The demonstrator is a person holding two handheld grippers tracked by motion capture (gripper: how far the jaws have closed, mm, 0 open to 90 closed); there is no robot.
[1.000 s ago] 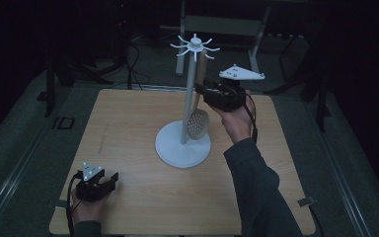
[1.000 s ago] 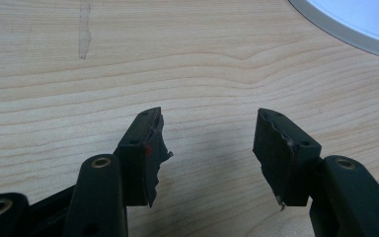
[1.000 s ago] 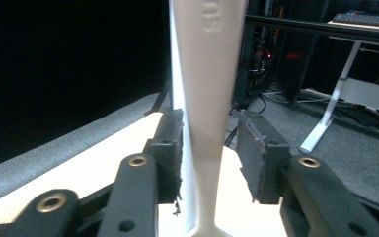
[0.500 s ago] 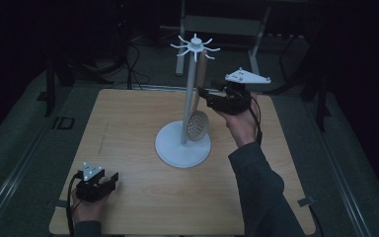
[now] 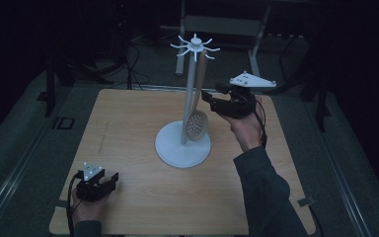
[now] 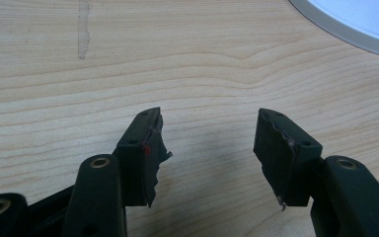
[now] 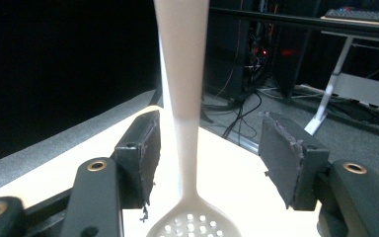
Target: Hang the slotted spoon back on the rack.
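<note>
A white slotted spoon hangs head down from the hook crown of a white stand at the table's middle. My right gripper is level just right of the spoon's handle, about halfway up the pole. In the right gripper view its jaws have just been opening. The spoon's handle stands between them, and neither pad touches it. My left gripper rests on the table at the near left corner. Its jaws are open over bare wood.
The stand's round white base takes up the table's centre, and its edge shows at the top right of the left gripper view. The wooden table has dark floor, cables and a desk frame behind it.
The right gripper's jaws have opened off the spoon's handle and the hand has drawn back slightly to the right. The left gripper has not moved.
</note>
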